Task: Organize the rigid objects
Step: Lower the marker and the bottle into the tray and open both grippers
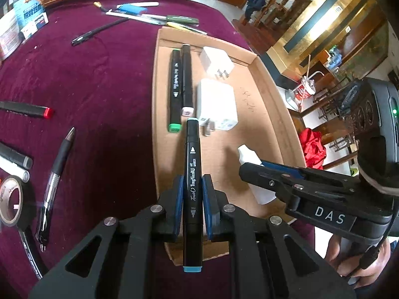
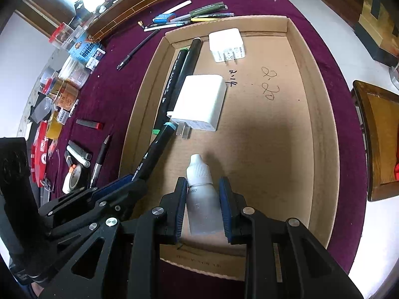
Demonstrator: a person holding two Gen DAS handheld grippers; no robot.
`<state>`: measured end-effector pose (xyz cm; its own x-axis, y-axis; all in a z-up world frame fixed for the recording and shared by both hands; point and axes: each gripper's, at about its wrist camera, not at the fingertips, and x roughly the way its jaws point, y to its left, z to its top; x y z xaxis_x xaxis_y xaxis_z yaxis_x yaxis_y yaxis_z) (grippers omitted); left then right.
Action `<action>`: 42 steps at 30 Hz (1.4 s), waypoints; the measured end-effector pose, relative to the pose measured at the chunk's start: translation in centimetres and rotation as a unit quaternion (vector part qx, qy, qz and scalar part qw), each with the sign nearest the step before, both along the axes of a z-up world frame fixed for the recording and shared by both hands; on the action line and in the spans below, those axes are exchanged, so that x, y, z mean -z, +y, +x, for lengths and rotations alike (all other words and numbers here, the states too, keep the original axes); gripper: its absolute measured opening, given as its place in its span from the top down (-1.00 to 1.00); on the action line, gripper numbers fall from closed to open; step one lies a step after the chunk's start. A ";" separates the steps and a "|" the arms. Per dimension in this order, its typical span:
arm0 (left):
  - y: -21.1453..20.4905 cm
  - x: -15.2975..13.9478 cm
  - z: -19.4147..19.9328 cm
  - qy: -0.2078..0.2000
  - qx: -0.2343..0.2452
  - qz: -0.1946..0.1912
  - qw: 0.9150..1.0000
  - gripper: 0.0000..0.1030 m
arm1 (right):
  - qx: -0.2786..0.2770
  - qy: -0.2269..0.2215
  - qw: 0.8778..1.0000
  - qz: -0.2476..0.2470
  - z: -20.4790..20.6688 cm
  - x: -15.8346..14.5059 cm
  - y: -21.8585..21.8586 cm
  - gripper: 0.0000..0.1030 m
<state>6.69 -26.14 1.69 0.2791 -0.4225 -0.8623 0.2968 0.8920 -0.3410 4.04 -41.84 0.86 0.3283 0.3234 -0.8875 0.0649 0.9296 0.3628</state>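
Maroon tablecloth (image 2: 119, 87), cardboard tray (image 2: 321, 129); left tool (image 1: 192, 194) around marker (image 1: 192, 174), right tool (image 2: 203, 199) around dropper bottle (image 2: 200, 189).

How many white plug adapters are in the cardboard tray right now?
2. One charger lies near the cardboard tray's far end, prongs toward the camera. The larger charger lies mid-tray beside the two black markers. None seems hidden, though the grippers cover the tray's near edge.
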 end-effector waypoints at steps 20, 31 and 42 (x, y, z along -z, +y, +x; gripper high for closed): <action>-0.5 0.2 -0.6 0.000 0.014 -0.002 1.000 0.75 | 0.000 0.020 1.000 0.001 0.5 1.2 0.5 0.55; -0.4 -0.4 -1.5 -0.005 0.026 -0.012 1.000 0.23 | 0.013 0.008 1.000 0.002 -0.3 0.5 0.2 0.55; 1.2 -3.0 -3.6 -0.027 0.033 -0.030 0.999 0.14 | 0.036 -0.024 0.999 0.004 -1.7 -1.9 0.4 0.55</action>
